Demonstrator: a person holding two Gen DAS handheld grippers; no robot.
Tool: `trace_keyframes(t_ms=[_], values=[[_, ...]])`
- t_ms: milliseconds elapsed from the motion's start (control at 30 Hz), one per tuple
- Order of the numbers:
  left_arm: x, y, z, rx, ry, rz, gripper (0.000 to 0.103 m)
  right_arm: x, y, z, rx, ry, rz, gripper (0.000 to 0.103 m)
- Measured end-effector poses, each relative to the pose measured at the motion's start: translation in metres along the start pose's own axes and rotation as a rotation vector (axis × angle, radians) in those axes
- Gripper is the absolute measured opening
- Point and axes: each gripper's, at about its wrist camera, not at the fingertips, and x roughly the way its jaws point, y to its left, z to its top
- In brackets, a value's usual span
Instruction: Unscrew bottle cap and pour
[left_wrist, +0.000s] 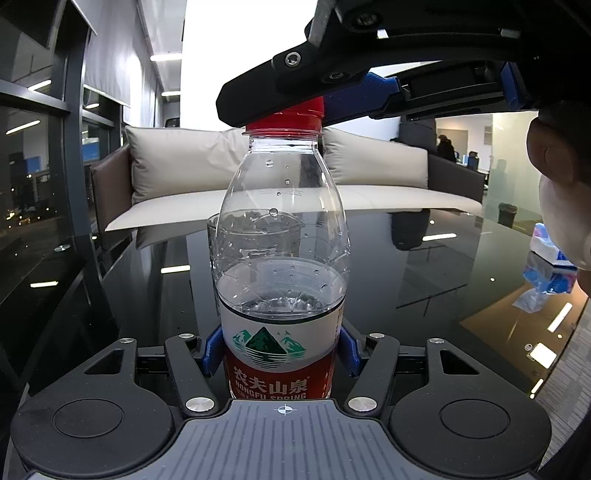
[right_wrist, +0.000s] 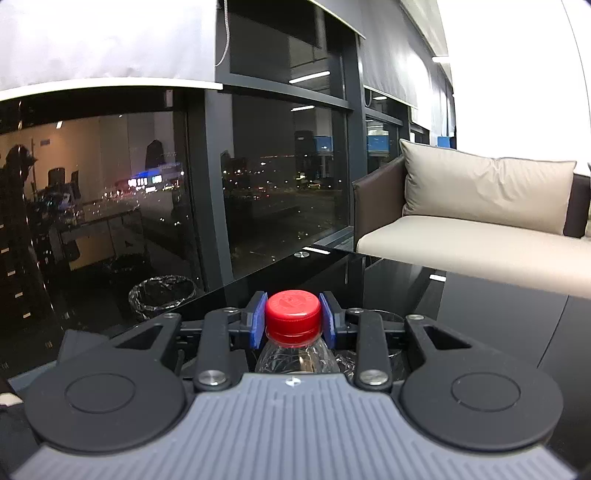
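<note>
Bottle: clear plastic water bottle (left_wrist: 281, 258) with a red and white label, standing upright on the black glass table (left_wrist: 443, 266), partly filled with water to just above the label.
Cap: red screw cap (right_wrist: 293, 314) seated on the bottle neck.
Left gripper (left_wrist: 281, 350): closed on the bottle's lower body at the label, one blue pad (left_wrist: 212, 350) pressed to each side.
Right gripper (right_wrist: 293, 319): closed on the cap, its blue pads (right_wrist: 259, 319) touching the cap's left and right sides; in the left wrist view it reaches in from the upper right, level with the top of the bottle.
Glass: clear drinking glass (left_wrist: 213, 236) on the table just behind the bottle, seen mostly through the bottle's wall; whether it holds anything cannot be told.
Hand: part of a hand (left_wrist: 557, 192) shows at the right edge of the left wrist view.
Packet: blue and white tissue pack (left_wrist: 550, 258) lies on the table well to the right.
Background: beige-cushioned sofa (right_wrist: 480, 221) beyond the table, dark windows (right_wrist: 288, 177) with city lights, a lined waste bin (right_wrist: 162, 295) on the floor.
</note>
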Motion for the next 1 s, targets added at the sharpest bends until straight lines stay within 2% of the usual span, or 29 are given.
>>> trace_keyframes(t_ms=[300, 767, 867, 1000], values=[[0.001, 0.001, -0.001, 0.009, -0.003, -0.014, 0.056, 0.001, -0.018, -0.005, 0.001, -0.02, 0.065, 0.032], [0.005, 0.005, -0.001, 0.011, -0.001, -0.045, 0.056, 0.001, -0.046, -0.003, -0.084, -0.08, 0.257, 0.032], [0.006, 0.006, -0.001, 0.011, -0.002, -0.044, 0.056, 0.003, -0.055, -0.001, -0.062, -0.085, 0.282, 0.032], [0.008, 0.005, -0.002, 0.014, -0.002, -0.039, 0.056, -0.002, -0.039, 0.002, -0.053, -0.093, 0.183, 0.032]])
